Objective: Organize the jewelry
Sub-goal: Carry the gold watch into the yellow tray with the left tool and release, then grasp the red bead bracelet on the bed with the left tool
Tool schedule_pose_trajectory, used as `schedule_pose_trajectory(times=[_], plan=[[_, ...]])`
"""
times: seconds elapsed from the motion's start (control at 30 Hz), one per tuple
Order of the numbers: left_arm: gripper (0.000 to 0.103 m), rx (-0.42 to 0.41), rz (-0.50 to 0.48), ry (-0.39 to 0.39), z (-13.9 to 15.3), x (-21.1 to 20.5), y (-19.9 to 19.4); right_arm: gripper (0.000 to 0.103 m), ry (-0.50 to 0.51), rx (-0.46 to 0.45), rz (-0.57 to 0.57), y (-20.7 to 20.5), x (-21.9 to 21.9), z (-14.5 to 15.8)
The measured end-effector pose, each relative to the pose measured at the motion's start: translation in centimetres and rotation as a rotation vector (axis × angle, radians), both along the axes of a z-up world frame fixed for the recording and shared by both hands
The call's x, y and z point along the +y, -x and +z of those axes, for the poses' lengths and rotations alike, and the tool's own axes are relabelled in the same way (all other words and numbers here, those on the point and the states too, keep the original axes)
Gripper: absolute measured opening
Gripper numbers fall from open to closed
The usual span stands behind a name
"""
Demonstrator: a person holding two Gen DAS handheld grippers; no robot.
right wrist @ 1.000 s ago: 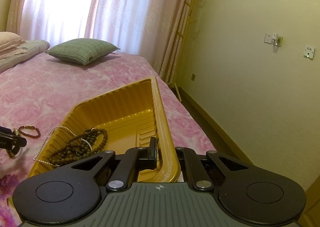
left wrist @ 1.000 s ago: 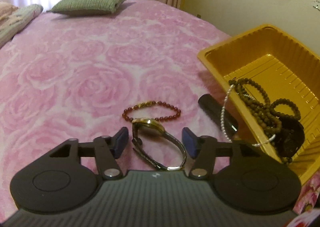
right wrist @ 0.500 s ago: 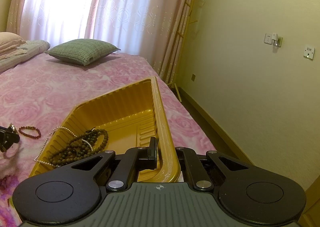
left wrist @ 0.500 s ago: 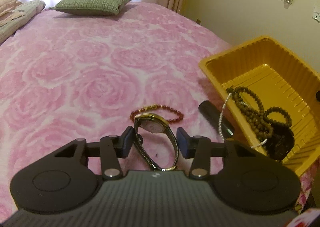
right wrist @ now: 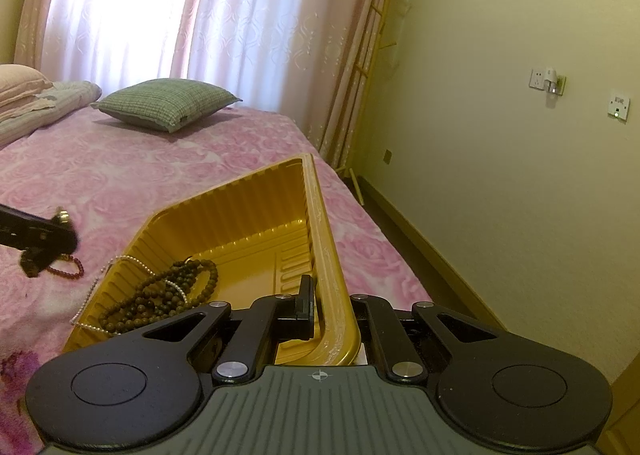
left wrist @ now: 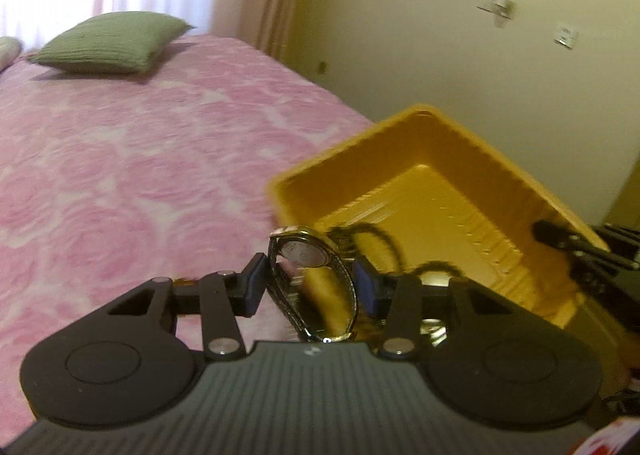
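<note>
A gold wristwatch (left wrist: 308, 251) with a dark strap hangs above the bed, with my left gripper (left wrist: 312, 283) shut on it by its blue pads. It is level with the near left corner of the yellow tray (left wrist: 460, 159). In the right wrist view one of the left gripper's fingers (right wrist: 48, 235) shows at the left edge. My right gripper (right wrist: 328, 311) is shut on the long rim of the tray (right wrist: 240, 215). Inside lie a brown bead necklace (right wrist: 168, 291) and a pearl string (right wrist: 96, 287) that drapes over the wall. A red bead bracelet (right wrist: 68, 269) lies on the bedspread.
The pink rose bedspread (left wrist: 120, 175) stretches left and back to a green pillow (right wrist: 168, 103). More bedding (right wrist: 36, 103) is piled at the far left. The bed's right edge drops to the floor along a cream wall (right wrist: 500, 175), with curtains (right wrist: 240, 35) behind.
The left gripper closed on the watch, lifted it off the bedspread and carried it right toward the tray. The right gripper and the tray have not moved.
</note>
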State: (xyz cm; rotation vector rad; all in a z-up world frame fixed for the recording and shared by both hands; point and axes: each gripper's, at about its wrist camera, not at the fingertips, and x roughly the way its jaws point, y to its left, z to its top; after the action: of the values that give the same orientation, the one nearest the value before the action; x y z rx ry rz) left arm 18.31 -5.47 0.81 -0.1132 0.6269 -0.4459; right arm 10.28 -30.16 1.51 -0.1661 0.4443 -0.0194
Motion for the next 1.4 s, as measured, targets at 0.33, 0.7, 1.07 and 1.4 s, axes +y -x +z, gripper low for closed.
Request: schedule_pose_trajectory(times=[0.33,0.7,1.07,1.4], plan=[[0.045,-0.006,-0.137,-0.015,0.2,-6.0,0.0,0.006,-0.007,-0.002,0.0,0.0,-0.1,-0.1],[0.066,-0.045,-0.02,-0.025,0.2,-1.2,-0.1,0.006,-0.013,0.001,-0.002,0.1,-0.3,0.0],[0.063,0.009,0.155,-0.101,-2.6,6.5,-0.5,0.006,-0.001,0.008,0.002,0.0,-0.6,0.0],[0.06,0.035,0.125,-0.137,-4.8,6.0,-0.7,0.006,0.016,0.018,0.013,-0.4,-0.5,-0.2]])
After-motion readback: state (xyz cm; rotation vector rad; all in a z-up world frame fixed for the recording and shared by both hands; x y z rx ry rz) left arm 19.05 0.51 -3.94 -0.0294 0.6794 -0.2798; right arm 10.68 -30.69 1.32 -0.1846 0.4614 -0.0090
